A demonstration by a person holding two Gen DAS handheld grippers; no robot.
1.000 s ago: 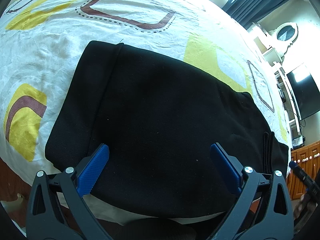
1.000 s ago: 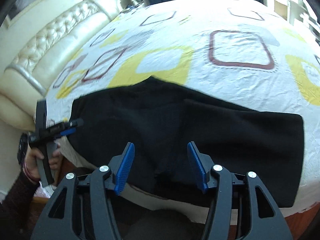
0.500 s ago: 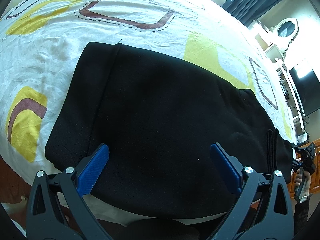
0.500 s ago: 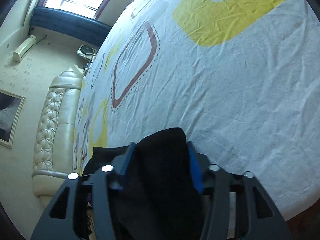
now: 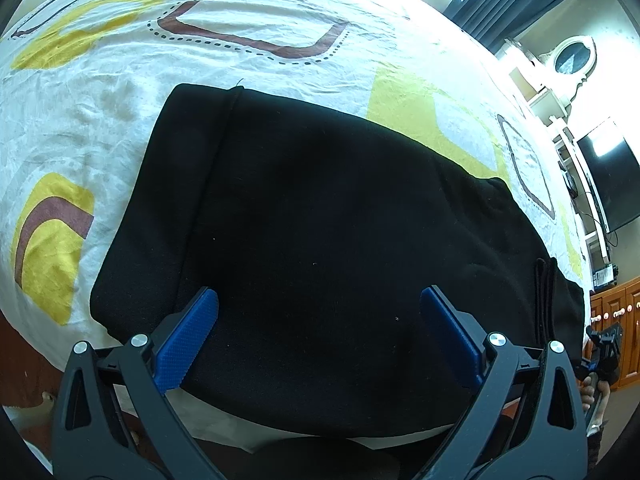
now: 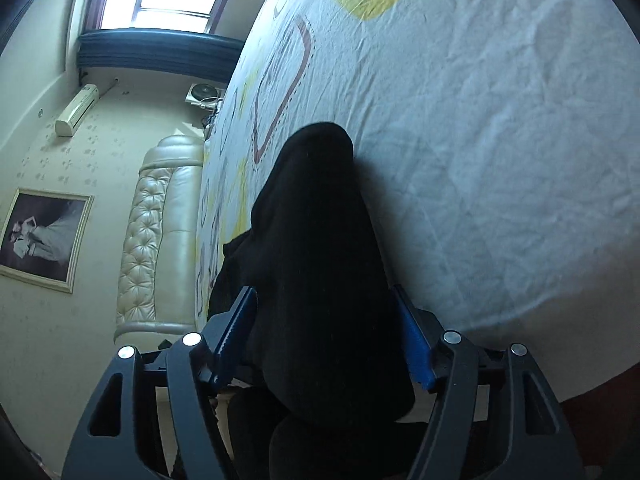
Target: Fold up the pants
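The black pants lie folded lengthwise across the near edge of the bed. My left gripper hovers open over their near edge, blue pads wide apart and empty. My right gripper is rolled on its side and shut on the end of the black pants; a thick bunch of fabric fills the space between its blue pads. The right gripper also shows small at the far right of the left wrist view, beside the stacked pant ends.
The bedsheet is white with yellow and brown shapes; it also shows in the right wrist view. A cream tufted headboard stands at the far end. Wooden cabinets, a TV and shelves stand beyond the bed's right side.
My right gripper dropped to the pants' end, rolled onto its side and closed on the fabric, then lifted it slightly. My left gripper stayed open in place.
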